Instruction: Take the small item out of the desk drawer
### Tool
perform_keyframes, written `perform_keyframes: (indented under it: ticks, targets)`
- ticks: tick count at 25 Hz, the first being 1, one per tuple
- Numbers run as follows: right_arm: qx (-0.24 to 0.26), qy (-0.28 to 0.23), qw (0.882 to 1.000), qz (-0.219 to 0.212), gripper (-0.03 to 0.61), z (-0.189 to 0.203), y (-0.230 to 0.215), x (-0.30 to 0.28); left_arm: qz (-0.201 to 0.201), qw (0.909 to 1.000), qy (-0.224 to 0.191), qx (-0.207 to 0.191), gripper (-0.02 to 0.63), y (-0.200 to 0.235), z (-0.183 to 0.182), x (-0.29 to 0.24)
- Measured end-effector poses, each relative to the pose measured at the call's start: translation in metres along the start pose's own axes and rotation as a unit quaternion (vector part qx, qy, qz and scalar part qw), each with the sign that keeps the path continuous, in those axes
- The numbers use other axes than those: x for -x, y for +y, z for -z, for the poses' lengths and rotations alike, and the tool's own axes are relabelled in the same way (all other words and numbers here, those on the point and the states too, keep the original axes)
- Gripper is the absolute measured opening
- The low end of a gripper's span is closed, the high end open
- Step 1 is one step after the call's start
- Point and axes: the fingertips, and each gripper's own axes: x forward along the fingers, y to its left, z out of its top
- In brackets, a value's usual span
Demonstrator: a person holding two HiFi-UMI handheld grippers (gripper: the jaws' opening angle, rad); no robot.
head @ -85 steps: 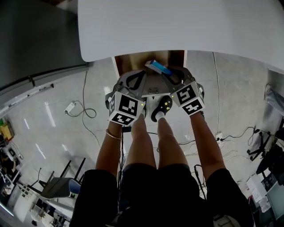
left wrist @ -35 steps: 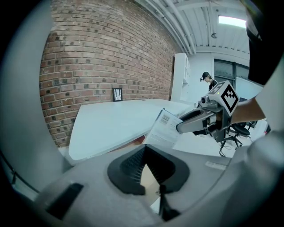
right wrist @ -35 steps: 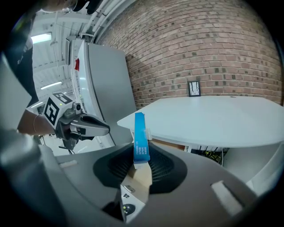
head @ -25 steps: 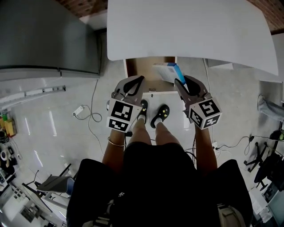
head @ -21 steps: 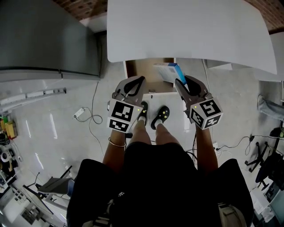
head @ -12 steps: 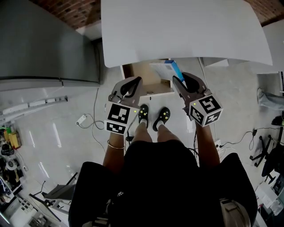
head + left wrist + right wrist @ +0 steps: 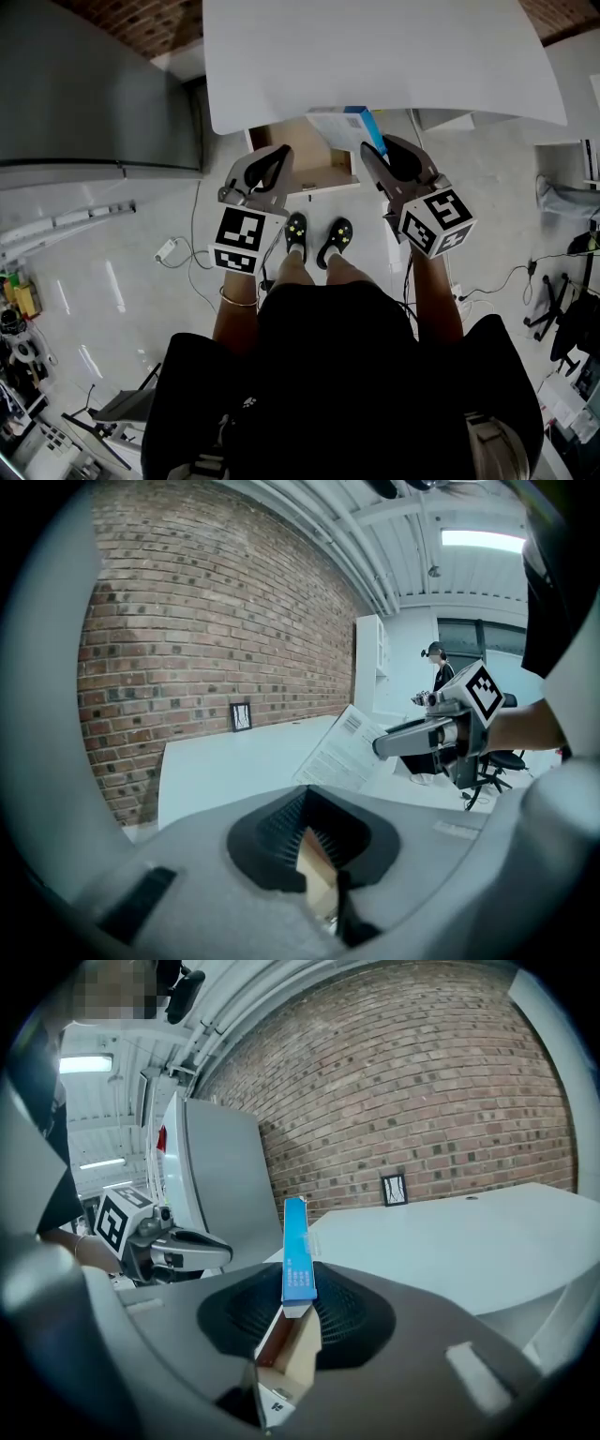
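The thin blue-and-white box is out of the drawer and up in the air, held by its lower end in the right gripper. That gripper's jaws stand about half open and press on the box's two flat faces. Seen from the right gripper view, the box stands edge-on and nearly upright, with its blue edge rising well above the pads. From above, it hangs over the right part of the open drawer, and its far end overlaps the front edge of the white desk.

The drawer is pulled out under the desk and shows a bare brown wooden bottom. The left gripper hovers over the drawer's left side, apart from the box. Its jaws are closed together with nothing between them.

The person stands right at the drawer front, black shoes just below it on the pale floor. A grey cabinet stands to the left of the desk, and a brick wall runs behind both.
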Motion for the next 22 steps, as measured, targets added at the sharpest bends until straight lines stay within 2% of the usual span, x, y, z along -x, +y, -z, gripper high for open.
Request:
perform_keyframes:
  ticks: [17,22]
  targets:
    - [-0.008,-0.045,0.999,0.001,0.106,-0.041,0.004,0.026,0.002,0.9992,-0.031,-0.027,-0.002,-0.004,-0.042,0.008]
    - [-0.031,-0.064,0.997,0.001,0.106,-0.050,0.004,0.039,0.004,0.9987,-0.035,-0.038,-0.002,-0.012,-0.052,0.012]
